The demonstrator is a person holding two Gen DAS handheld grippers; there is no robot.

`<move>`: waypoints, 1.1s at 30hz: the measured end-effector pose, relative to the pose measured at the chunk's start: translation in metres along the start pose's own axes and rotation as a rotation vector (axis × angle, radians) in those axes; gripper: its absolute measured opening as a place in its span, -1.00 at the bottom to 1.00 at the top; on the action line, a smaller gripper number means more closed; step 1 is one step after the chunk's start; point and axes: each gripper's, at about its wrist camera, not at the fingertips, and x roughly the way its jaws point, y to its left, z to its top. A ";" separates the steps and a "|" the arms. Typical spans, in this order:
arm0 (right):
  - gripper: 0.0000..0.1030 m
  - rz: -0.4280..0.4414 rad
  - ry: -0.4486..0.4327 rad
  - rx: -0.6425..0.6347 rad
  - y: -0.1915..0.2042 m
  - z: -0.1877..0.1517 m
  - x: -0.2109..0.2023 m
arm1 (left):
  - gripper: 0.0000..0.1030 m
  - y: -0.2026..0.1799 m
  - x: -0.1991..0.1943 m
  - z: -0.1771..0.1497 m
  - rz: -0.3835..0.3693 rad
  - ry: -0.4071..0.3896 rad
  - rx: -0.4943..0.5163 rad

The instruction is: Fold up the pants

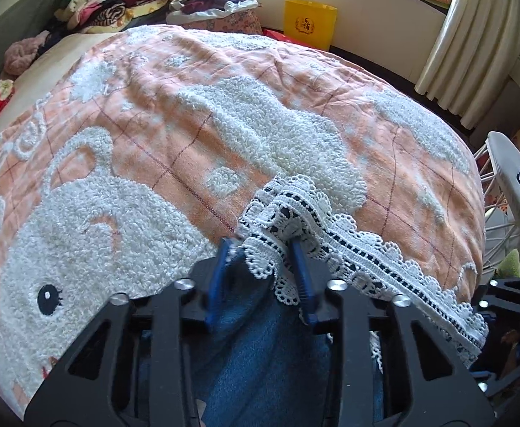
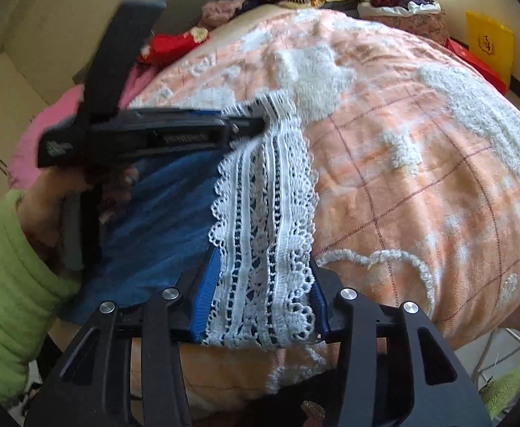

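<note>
Right wrist alone shows sleeve; both jaws clenched on pants lace hem.

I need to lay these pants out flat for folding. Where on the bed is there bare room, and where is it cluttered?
The orange blanket is bare across its middle, from the lace hem held in the left gripper and right gripper up to the far edge. It is crowded beyond that: a clothes pile and yellow bag border the far side.
</note>
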 end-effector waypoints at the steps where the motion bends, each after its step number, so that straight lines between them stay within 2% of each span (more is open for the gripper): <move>1: -0.18 0.000 0.006 0.001 0.000 0.001 0.002 | -0.71 0.001 -0.001 0.000 -0.007 0.004 -0.001; 2: -0.21 0.005 0.007 -0.002 0.001 0.001 0.002 | -0.74 0.001 -0.002 -0.001 -0.011 0.001 -0.002; 4: -0.59 0.024 -0.003 -0.006 0.001 0.002 0.001 | -0.76 0.003 -0.005 -0.003 -0.020 -0.016 -0.009; 9: -0.68 0.051 -0.055 -0.060 0.012 0.003 -0.014 | -0.78 0.010 -0.021 -0.006 -0.064 -0.068 -0.056; 15: -0.68 0.083 -0.115 -0.136 0.046 0.009 -0.039 | -0.78 0.032 -0.065 -0.015 -0.116 -0.171 -0.119; 21: -0.69 0.128 -0.133 -0.257 0.099 0.018 -0.051 | -0.78 0.067 -0.112 -0.044 -0.112 -0.260 -0.201; 26: -0.68 0.157 -0.097 -0.394 0.157 0.017 -0.033 | -0.77 0.099 -0.134 -0.078 -0.075 -0.285 -0.271; 33: -0.68 0.115 -0.011 -0.588 0.224 -0.010 0.013 | -0.65 0.142 -0.140 -0.139 -0.027 -0.274 -0.408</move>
